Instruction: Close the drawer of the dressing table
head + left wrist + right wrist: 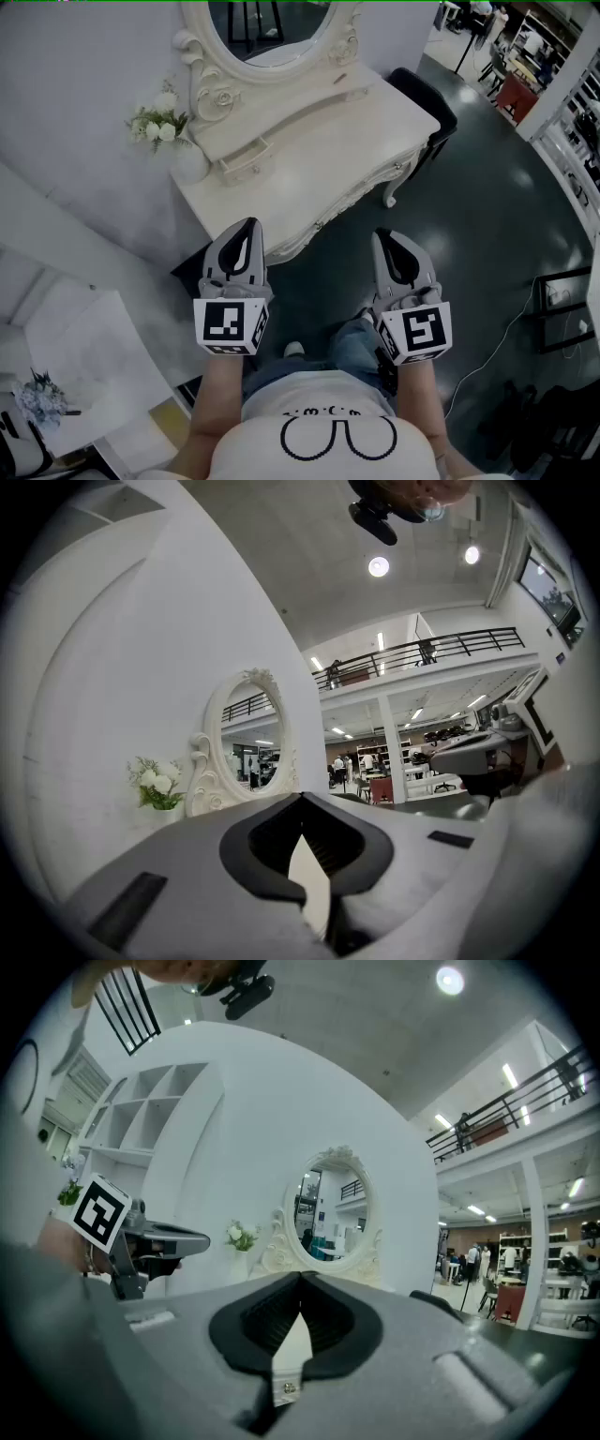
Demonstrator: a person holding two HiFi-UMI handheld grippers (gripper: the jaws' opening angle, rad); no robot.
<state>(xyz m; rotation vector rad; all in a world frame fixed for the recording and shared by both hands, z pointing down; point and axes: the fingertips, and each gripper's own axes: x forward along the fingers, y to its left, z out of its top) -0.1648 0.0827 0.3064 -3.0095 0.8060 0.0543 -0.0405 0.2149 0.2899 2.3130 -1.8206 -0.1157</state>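
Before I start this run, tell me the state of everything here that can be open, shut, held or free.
drawer: pulled partway out of the dressing table, nothing touching it.
left gripper: shut, holding nothing, short of the table.
right gripper: shut, holding nothing, short of the table.
flower vase: upright on the tabletop.

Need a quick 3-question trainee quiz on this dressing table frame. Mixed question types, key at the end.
1. True or false: the left gripper and the right gripper are both shut and empty.
2. In the head view, the flowers stand: A) left of the mirror; B) right of it; C) above it.
3. Is the small drawer on the dressing table pushed in or pulled out?
Key: 1 true; 2 A; 3 pulled out.
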